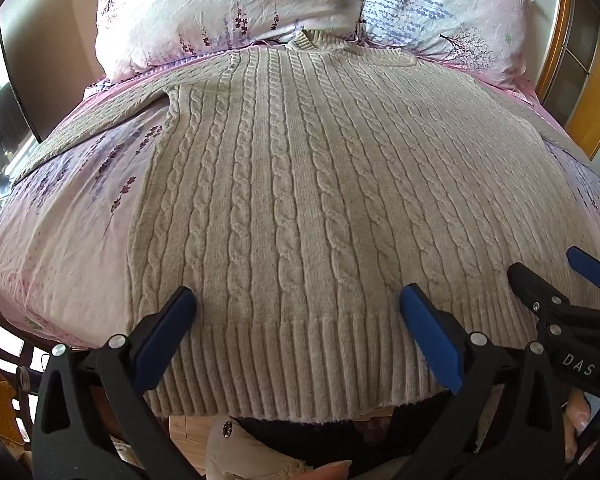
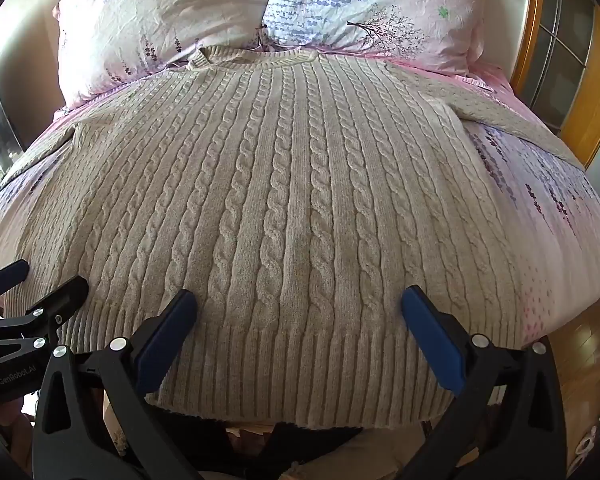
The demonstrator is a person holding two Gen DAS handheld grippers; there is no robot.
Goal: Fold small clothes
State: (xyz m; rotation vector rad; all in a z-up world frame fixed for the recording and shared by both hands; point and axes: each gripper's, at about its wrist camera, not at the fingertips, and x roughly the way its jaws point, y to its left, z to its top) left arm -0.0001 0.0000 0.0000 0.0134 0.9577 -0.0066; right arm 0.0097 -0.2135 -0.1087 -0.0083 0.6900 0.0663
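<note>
While both sets of jaws stand wide, holding nothing, the left gripper (image 1: 296, 308) and right gripper (image 2: 298, 308) hover over the hem of the sweater (image 1: 300, 180), spread flat on the bed (image 1: 60, 248). A shallow pinch may snag only the top layer and bunch the fold.

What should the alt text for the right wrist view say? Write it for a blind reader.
A beige cable-knit sweater lies flat on a pink floral bed, its collar toward two pillows. The right gripper hovers over the ribbed hem, jaws wide open; the left gripper shows at the left edge.
</note>
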